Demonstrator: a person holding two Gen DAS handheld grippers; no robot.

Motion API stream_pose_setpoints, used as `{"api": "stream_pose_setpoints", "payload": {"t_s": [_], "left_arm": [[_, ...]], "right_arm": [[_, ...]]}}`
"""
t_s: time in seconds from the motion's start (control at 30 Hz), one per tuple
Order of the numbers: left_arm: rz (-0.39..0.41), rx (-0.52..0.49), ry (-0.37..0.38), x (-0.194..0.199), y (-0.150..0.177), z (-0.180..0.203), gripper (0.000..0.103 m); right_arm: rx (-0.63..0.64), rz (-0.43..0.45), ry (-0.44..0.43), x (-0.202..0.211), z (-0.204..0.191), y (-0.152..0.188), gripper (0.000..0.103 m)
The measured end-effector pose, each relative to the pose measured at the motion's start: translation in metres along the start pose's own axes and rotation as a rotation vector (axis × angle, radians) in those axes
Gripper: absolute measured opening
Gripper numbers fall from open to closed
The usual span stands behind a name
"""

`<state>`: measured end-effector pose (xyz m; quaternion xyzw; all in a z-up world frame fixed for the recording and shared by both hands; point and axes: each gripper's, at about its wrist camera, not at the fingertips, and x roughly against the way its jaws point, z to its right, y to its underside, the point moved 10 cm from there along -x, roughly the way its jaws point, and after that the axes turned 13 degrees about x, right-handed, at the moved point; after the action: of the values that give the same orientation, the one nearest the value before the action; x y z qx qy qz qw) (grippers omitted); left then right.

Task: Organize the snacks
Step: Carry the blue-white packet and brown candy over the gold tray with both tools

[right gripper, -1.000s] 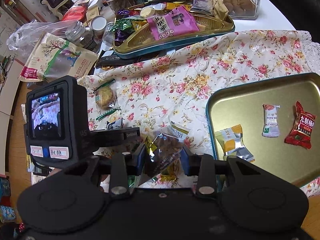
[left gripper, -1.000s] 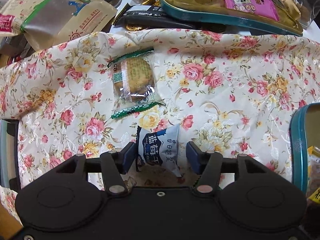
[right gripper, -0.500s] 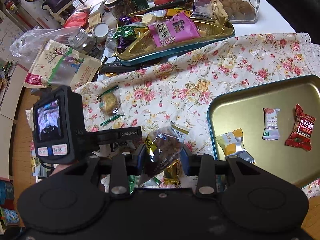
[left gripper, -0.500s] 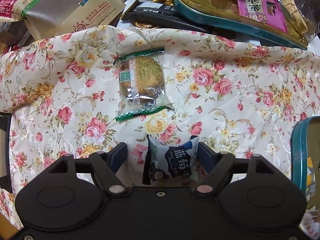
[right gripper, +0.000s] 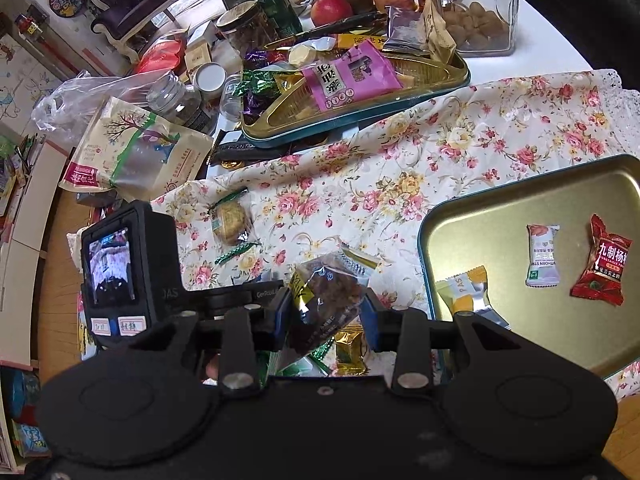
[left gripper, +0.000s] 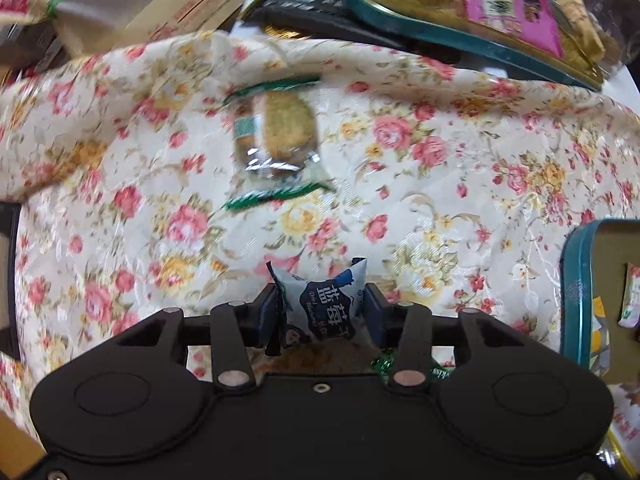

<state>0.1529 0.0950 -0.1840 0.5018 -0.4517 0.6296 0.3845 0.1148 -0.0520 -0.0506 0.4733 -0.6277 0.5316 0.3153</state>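
My left gripper is shut on a white and blue blueberry snack packet, held above the floral cloth. A green-edged clear cookie packet lies on the cloth ahead of it. My right gripper is shut on a clear packet of dark dried fruit, left of the gold tray with a teal rim. The tray holds a yellow packet, a white packet and a red packet. The left gripper body shows in the right wrist view.
A second teal-rimmed tin full of snacks, with a pink packet, stands at the back. A large beige zip bag, jars, apples and a glass jar crowd the far table. Small wrapped candies lie under my right gripper.
My left gripper has shut on the blueberry packet and lifted it, swinging right so the tray edge comes into view. My right gripper keeps its packet and has risen slightly.
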Motion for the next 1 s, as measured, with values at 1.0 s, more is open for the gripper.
{"api": "stream_pose_setpoints", "payload": {"t_s": [1.0], "left_arm": [[0.230, -0.045, 0.099, 0.131, -0.022, 0.053, 0.052]], "right_arm": [[-0.190, 0.128, 0.109, 0.036, 0.086, -0.030, 0.039]]}}
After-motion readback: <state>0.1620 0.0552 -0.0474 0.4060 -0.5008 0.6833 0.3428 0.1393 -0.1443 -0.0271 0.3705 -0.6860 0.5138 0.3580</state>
